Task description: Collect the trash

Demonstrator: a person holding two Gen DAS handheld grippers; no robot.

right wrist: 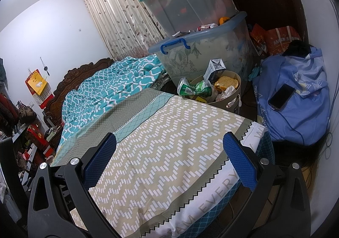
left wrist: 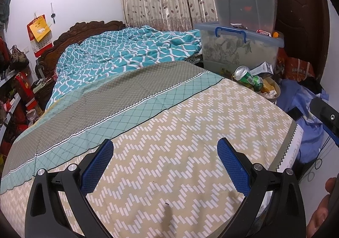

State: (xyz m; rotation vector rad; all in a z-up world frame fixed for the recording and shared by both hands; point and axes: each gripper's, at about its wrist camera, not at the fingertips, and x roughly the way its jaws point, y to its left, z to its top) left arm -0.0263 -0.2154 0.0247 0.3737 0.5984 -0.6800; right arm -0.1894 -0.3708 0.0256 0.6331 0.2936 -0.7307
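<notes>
A beige round trash bin (right wrist: 229, 98) stands beside the bed, past its far right corner. It is heaped with trash: crushed green cans (right wrist: 196, 88), a white carton (right wrist: 215, 69), a yellow item and crumpled paper. The bin also shows in the left wrist view (left wrist: 274, 89), with a green can (left wrist: 246, 76) on top. My left gripper (left wrist: 165, 150) is open and empty over the patterned bed cover (left wrist: 169, 153). My right gripper (right wrist: 169, 144) is open and empty over the bed's near right corner.
Stacked clear storage boxes (right wrist: 201, 47) stand behind the bin. A blue bundle (right wrist: 296, 98) with a black phone (right wrist: 281, 96) on it lies to the right. A teal quilt (left wrist: 127, 51) covers the bed's far end. Cluttered shelves (left wrist: 12, 89) line the left.
</notes>
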